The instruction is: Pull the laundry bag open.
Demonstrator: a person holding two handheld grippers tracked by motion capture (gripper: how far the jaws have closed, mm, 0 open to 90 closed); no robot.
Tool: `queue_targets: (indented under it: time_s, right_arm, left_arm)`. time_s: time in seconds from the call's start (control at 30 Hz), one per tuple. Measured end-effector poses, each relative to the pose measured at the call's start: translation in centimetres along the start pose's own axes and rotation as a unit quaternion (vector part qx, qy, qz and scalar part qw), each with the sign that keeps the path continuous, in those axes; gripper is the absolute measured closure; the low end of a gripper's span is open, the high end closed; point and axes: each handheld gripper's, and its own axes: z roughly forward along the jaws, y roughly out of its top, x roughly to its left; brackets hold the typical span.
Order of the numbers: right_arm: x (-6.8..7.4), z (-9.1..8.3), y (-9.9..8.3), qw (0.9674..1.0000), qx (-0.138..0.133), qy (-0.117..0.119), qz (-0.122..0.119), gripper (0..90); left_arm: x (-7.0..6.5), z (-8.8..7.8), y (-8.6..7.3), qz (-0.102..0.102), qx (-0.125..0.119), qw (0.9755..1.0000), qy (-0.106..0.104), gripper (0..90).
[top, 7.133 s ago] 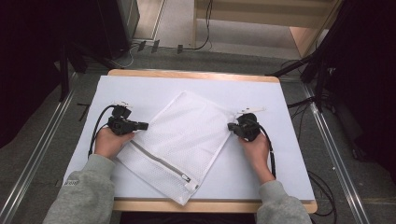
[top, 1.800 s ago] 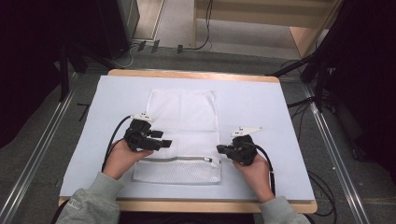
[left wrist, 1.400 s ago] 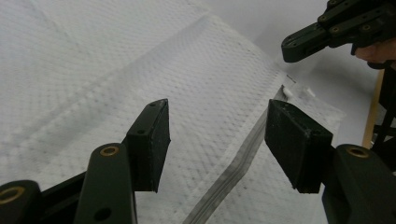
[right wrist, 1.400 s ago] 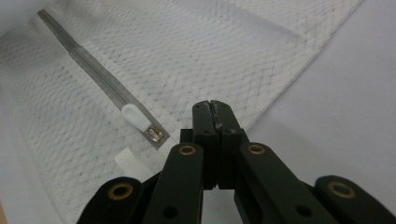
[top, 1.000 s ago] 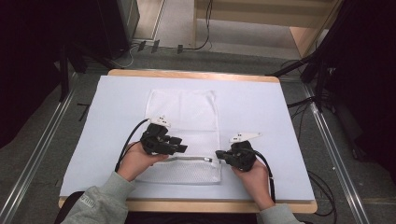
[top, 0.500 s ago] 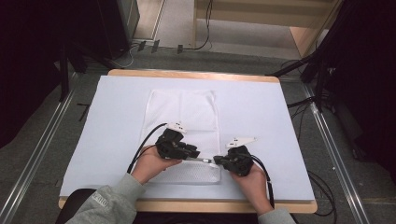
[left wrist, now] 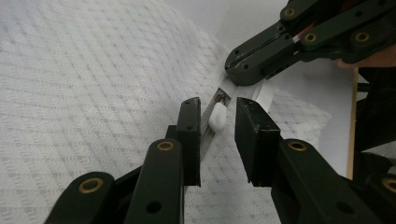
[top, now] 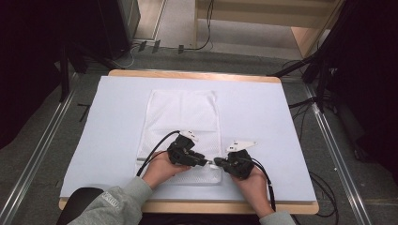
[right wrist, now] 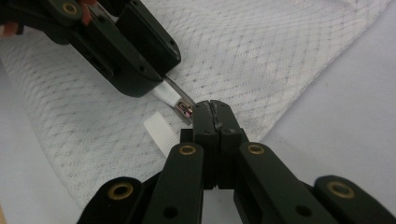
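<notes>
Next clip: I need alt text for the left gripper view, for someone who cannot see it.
The left tool straddles the white zipper pull of a white mesh laundry bag, its two black jaws either side and not yet pressing it. Beyond, the right tool is shut on the zipper end, with the white table cover behind.

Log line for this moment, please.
left gripper: jaws just closing, zipper pull between | right gripper: shut on zipper end | mesh bag: flat on table
</notes>
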Motion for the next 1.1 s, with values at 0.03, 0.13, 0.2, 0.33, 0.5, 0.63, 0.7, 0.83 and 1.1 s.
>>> queue_targets:
  time_s: [0.03,0.13,0.2,0.33,0.5,0.63,0.7,0.83,1.1]
  right_arm:
    - [0.0,0.0,0.0,1.0,0.0,0.0,-0.001,90.0]
    - [0.1,0.0,0.0,1.0,0.0,-0.004,-0.002,90.0]
    - [0.1,0.0,0.0,1.0,0.0,-0.004,-0.003,90.0]
    - [0.1,0.0,0.0,1.0,-0.001,-0.001,-0.004,90.0]
    - [0.1,0.0,0.0,0.9999,-0.001,-0.002,-0.011,90.0]
    - [0.1,0.1,-0.1,0.9999,-0.002,0.004,-0.011,90.0]
    - [0.2,0.2,-0.1,0.9998,-0.004,0.003,-0.018,90.0]
    - [0.1,0.2,-0.2,0.9998,-0.005,0.007,-0.015,90.0]
    - [0.0,0.2,-0.3,0.9998,-0.009,0.008,-0.018,90.0]
  left_arm:
    - [0.0,0.0,0.0,0.003,0.0,1.0,-0.001,72.7]
    - [-0.2,0.2,-0.1,0.006,0.0,1.0,-0.002,73.7]
    - [-0.4,0.5,0.0,0.008,0.0,1.0,-0.001,75.0]
    - [-0.6,0.9,0.1,0.012,-0.002,0.9999,0.001,78.7]
    - [-0.5,1.1,0.2,0.006,-0.002,1.0,0.002,86.2]
    - [-0.5,1.1,0.3,0.006,0.002,1.0,0.001,86.8]
    - [-0.5,1.1,0.3,0.002,0.001,1.0,0.0,87.0]
    - [-0.1,1.1,0.4,-0.006,0.006,0.9999,-0.013,87.5]
    - [0.2,1.1,0.5,-0.023,0.01,0.9994,-0.026,87.8]
